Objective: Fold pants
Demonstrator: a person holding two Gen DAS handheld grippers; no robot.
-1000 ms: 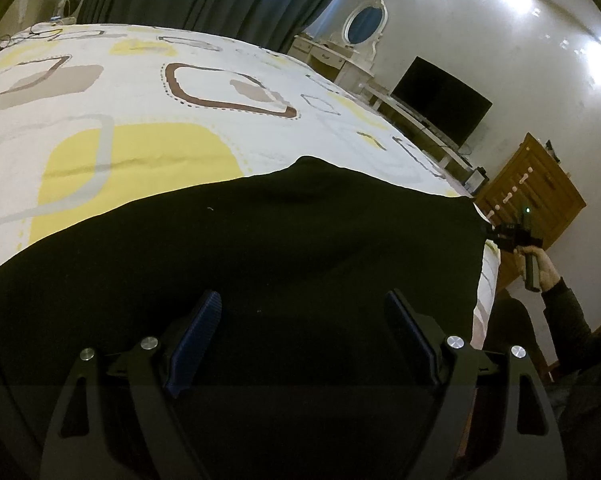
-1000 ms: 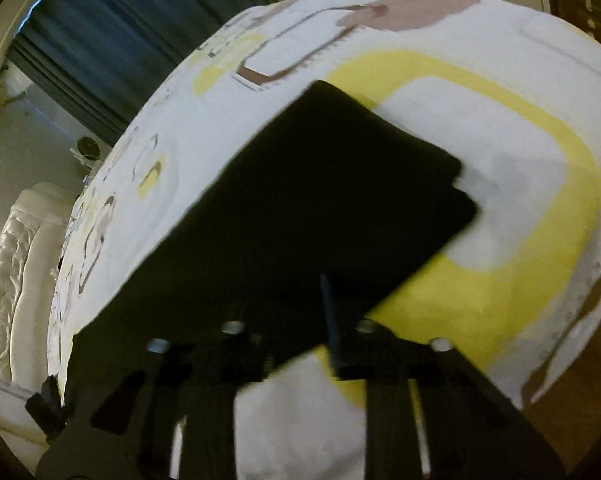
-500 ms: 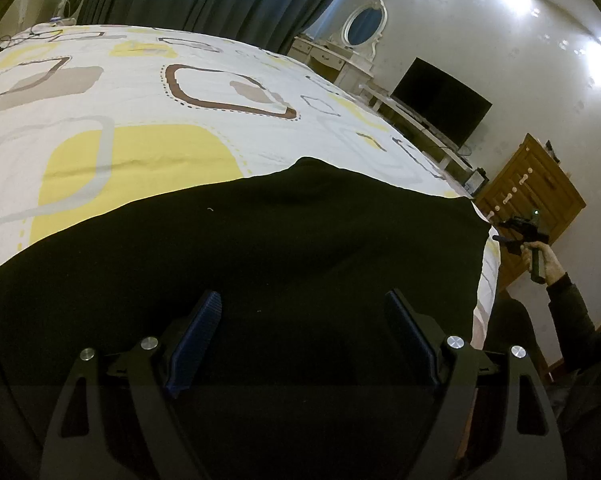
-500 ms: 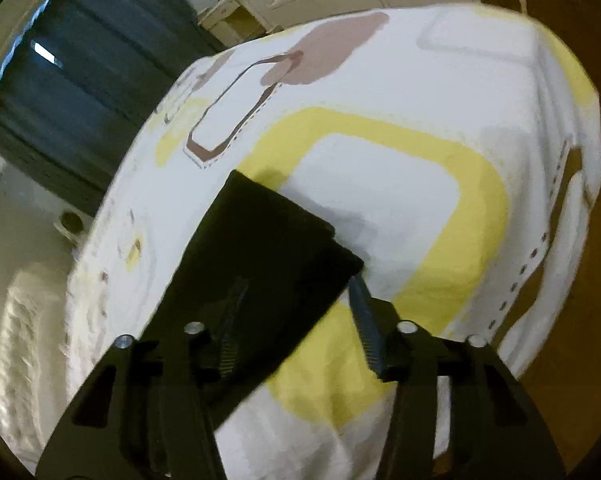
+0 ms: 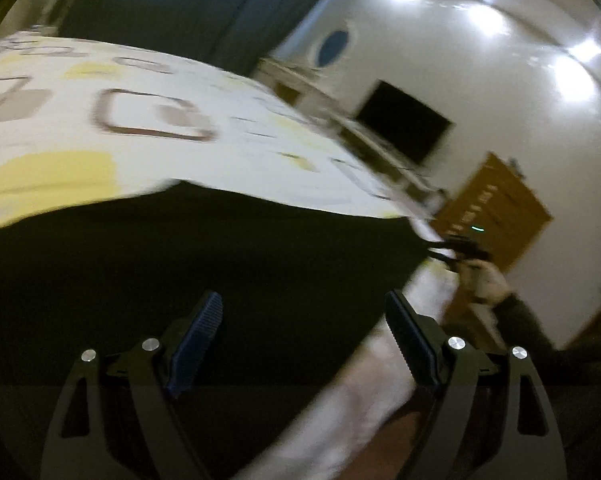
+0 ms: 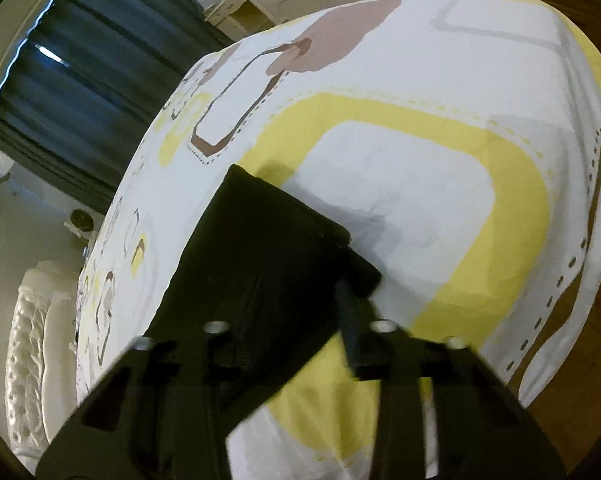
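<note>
My left hand-held gripper point(image 5: 303, 300) is spread wide. Its two blue pads point(image 5: 198, 332) stand far apart, with nothing pinched between them. This picture is blurry. Under the left pad I see the black pants point(image 5: 220, 248). They lie flat and dark on the bed point(image 5: 140, 152) and fill the picture from 9 o'clock to about 3 o'clock. The right pad hangs over the white edge of the bed, just beside the pants. The bed cover is white with yellow and brown shapes, and it goes up to 11 o'clock. At 1 o'clock a black TV point(image 5: 404, 120) hangs on the wall. At 3 o'clock I see my other hand point(image 5: 484, 276) in a dark sleeve point(image 5: 520, 320). It holds my right hand-held gripper point(image 5: 456, 246) at the far end of the pants.

From my right hand-held gripper's own camera, the pants come up from 7 o'clock to the middle of the picture. Their corner sits right between the two fingers. The jaws have just been closing, and they pinch that corner of cloth. It is dark there, so I cannot see the pads well. A big yellow shape on the bed cover is at 3 o'clock. Dark curtains point(image 6: 80, 100) hang at 10 o'clock. A white padded headboard point(image 6: 24, 340) is at 8 o'clock.
</note>
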